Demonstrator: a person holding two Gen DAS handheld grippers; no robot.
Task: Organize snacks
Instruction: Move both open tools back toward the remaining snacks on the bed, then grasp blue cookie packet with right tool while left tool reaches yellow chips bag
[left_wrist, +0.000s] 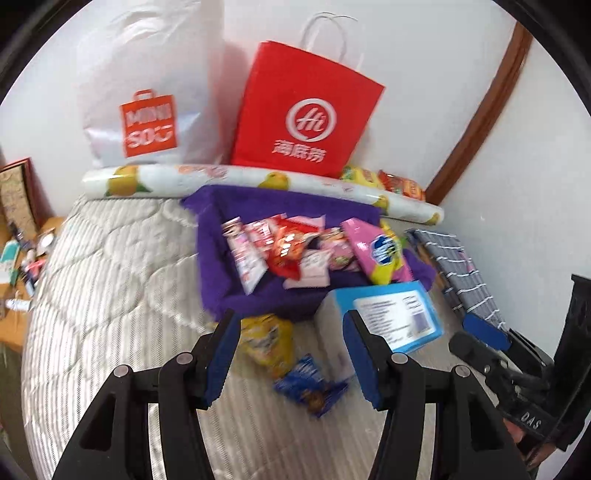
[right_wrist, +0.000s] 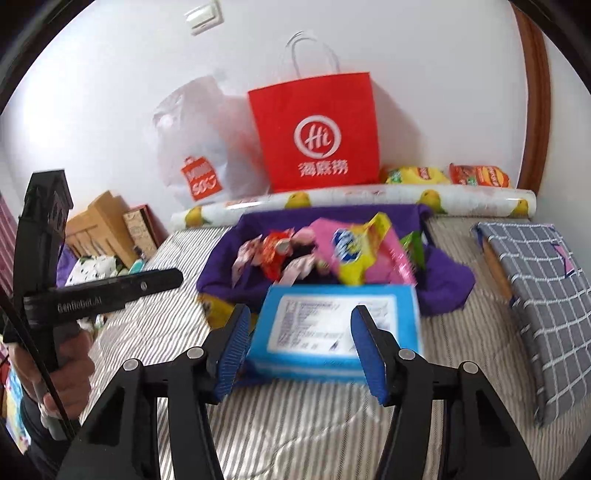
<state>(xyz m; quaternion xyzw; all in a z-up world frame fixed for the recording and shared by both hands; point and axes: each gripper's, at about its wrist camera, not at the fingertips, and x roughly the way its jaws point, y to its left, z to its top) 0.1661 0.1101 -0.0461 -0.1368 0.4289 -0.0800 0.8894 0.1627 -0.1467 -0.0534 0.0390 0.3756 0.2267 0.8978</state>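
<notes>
Both gripper sets gape wide: left gripper (left_wrist: 291, 356) empty, right gripper (right_wrist: 301, 347) seemingly straddling blue box (right_wrist: 334, 325).

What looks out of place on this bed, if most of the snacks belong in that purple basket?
Three things sit outside the purple basket on the striped quilt: a yellow packet at its front edge, a small blue packet nearer the camera, and a blue box. Two more bags, yellow and orange, lie by the wall.

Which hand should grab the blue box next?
Probably the right. The right gripper is open with the blue box straight ahead between its fingers. The left gripper faces the small blue packet instead.
</notes>
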